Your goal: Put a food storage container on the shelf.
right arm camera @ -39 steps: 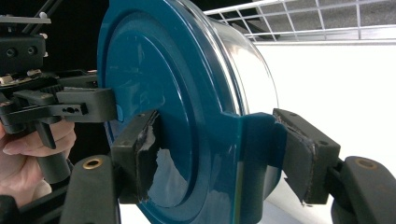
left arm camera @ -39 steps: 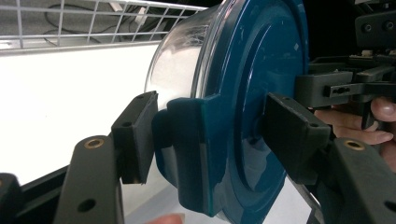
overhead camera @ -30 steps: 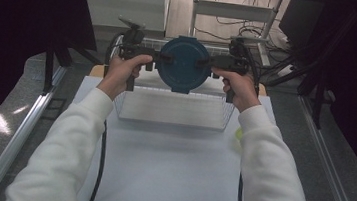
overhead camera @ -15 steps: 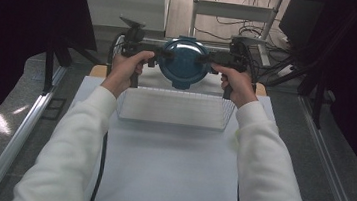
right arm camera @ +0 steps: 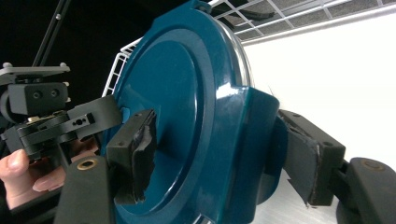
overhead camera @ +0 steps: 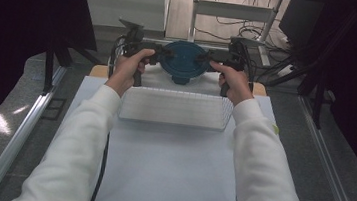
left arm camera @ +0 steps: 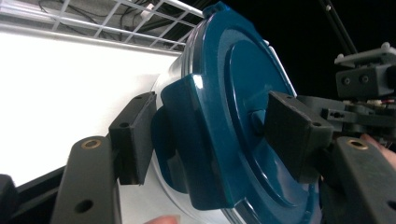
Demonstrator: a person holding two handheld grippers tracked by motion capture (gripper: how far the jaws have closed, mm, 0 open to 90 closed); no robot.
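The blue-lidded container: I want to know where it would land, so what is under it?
In the high view the blue-lidded container, gripped by the left claw and the right claw, hangs beyond the white wire rack. The surface directly under it is hidden.

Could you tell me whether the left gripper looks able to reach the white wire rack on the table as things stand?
Probably not yet: the left gripper is clamped on the round blue-lidded container, with the right gripper, beyond the white wire rack.
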